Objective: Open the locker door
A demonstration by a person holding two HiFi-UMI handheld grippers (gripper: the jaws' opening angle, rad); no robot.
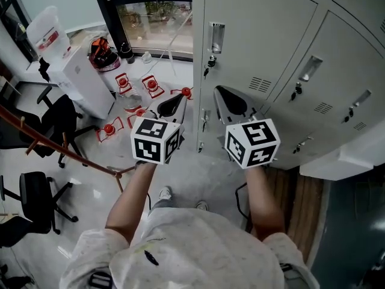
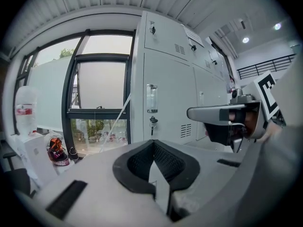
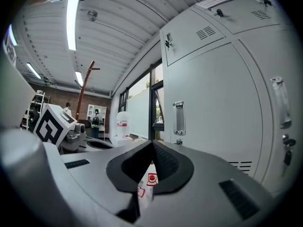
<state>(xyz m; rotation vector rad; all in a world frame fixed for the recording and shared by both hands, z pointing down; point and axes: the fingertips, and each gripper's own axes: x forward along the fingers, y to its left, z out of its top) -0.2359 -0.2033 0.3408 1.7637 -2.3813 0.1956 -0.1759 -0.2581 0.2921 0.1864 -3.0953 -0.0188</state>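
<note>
Head view: I hold the left gripper (image 1: 174,106) and the right gripper (image 1: 231,104) side by side before the closed locker door (image 1: 252,38), near it but not touching.

Left gripper view: the jaws are pressed together with nothing between them. The handle (image 2: 151,98) lies ahead, above the key (image 2: 152,122).

Right gripper view: the jaws are likewise together and empty, beside the door face. I judge this an approach stance, with the handle not yet engaged.

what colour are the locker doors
Light grey, plain with no pattern. The locker doors show best in the head view.
</note>
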